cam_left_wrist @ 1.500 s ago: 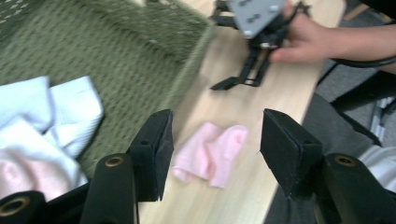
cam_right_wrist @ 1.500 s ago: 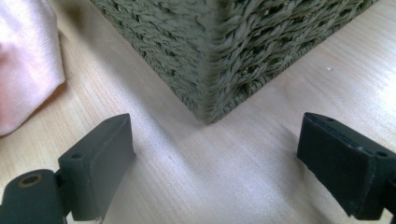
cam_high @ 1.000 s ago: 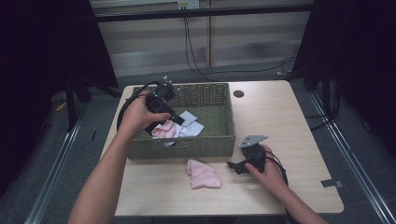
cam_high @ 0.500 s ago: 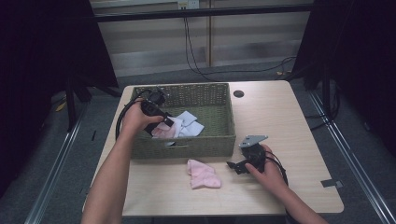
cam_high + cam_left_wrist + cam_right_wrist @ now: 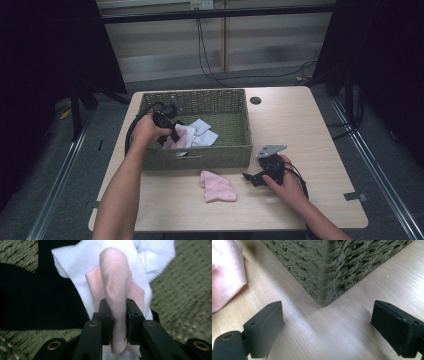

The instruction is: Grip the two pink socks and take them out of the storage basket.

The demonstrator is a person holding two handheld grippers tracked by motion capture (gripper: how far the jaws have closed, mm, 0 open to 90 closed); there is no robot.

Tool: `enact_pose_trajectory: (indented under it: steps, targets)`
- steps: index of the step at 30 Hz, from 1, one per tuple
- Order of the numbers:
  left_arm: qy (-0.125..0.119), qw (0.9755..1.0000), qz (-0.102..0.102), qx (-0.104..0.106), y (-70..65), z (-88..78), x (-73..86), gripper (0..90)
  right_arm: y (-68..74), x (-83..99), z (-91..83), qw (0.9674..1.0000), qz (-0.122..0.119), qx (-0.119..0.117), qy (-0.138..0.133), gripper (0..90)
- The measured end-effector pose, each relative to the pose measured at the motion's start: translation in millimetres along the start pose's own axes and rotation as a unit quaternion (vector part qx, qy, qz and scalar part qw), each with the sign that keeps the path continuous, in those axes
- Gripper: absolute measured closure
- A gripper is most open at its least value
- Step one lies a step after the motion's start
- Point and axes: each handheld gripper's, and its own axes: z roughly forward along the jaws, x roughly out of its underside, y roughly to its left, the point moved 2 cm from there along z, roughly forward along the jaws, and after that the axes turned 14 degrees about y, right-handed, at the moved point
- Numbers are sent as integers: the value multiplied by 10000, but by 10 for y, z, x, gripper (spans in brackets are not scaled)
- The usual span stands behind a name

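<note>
A green wicker basket (image 5: 200, 95) stands on the wooden table with pink, white and dark socks in it. My left gripper (image 5: 172, 134) reaches down into the basket's left side. Its jaws have just been closing and now pinch a raised fold of a pink sock (image 5: 115, 272), left gripper (image 5: 117, 307), which lies on a white sock (image 5: 72, 260). A second pink sock (image 5: 217, 186) lies on the table in front of the basket. My right gripper (image 5: 252, 178) rests on the table to that sock's right, open (image 5: 327, 315), facing the basket's corner (image 5: 324, 270).
A black cloth (image 5: 32, 302) lies in the basket beside the white sock. The loose pink sock (image 5: 224, 277) shows at the left edge of the right gripper view. A dark round hole (image 5: 255, 100) sits in the tabletop behind the basket.
My left hand has come down into the basket, and its jaws have closed from wide apart onto the pink sock. The right hand has stayed put.
</note>
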Motion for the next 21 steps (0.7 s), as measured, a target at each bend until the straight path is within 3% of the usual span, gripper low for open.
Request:
enact_pose_trajectory:
  steps: [2,11,13,21]
  targets:
    - [-95,9998,-40,156,-28,-112,14,789,0,0,0,10000,0,1,1,101]
    - [-383,9988,-56,294,-156,-529,51,800,2,0,-1,10000,11,-2,5,101]
    - [-480,9980,-2,405,-190,-604,52,801,0,-1,-1,10000,4,0,2,101]
    - [-549,9970,192,514,-316,-781,82,795,1,0,-1,10000,5,-1,3,101]
